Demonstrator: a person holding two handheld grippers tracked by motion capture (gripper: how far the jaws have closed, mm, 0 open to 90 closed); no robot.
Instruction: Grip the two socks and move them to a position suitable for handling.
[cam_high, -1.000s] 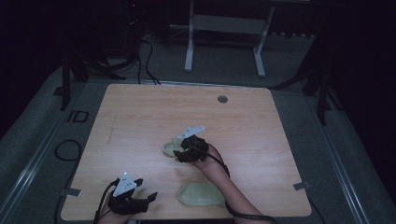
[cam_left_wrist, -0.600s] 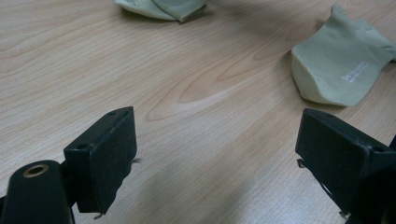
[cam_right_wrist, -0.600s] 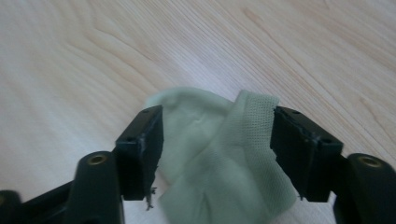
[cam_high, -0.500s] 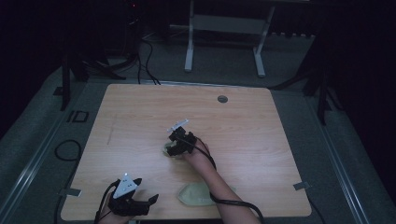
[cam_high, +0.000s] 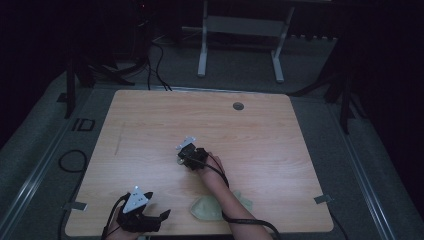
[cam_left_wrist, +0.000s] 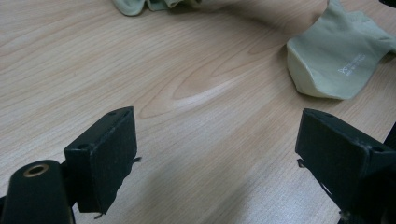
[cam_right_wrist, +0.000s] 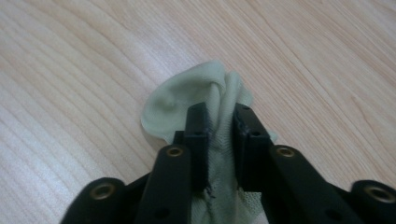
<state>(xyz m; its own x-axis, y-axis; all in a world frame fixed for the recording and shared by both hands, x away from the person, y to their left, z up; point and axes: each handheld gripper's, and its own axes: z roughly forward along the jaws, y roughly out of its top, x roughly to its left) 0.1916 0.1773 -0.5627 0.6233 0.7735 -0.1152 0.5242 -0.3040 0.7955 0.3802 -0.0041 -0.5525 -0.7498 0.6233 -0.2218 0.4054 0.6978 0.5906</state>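
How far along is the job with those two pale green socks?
Nothing looks finished yet. In hand: the right hand-held gripper, whose jaws have just been closing, pinches one pale green fabric sock on the wooden table. Left: the second pale green sock lies untouched, and the left hand-held gripper is open.

This looks like a lab or recording room set up for trials, not a home. A plain wooden table (cam_high: 150, 125) with a round cable hole (cam_high: 238, 106) stands alone on grey carpet (cam_high: 50, 150). Around it the room is dark. Black cables (cam_high: 155, 65) trail across the floor, tape marks (cam_high: 83, 124) lie beside the table, and the grey metal legs of a stand (cam_high: 240, 45) rise behind it.
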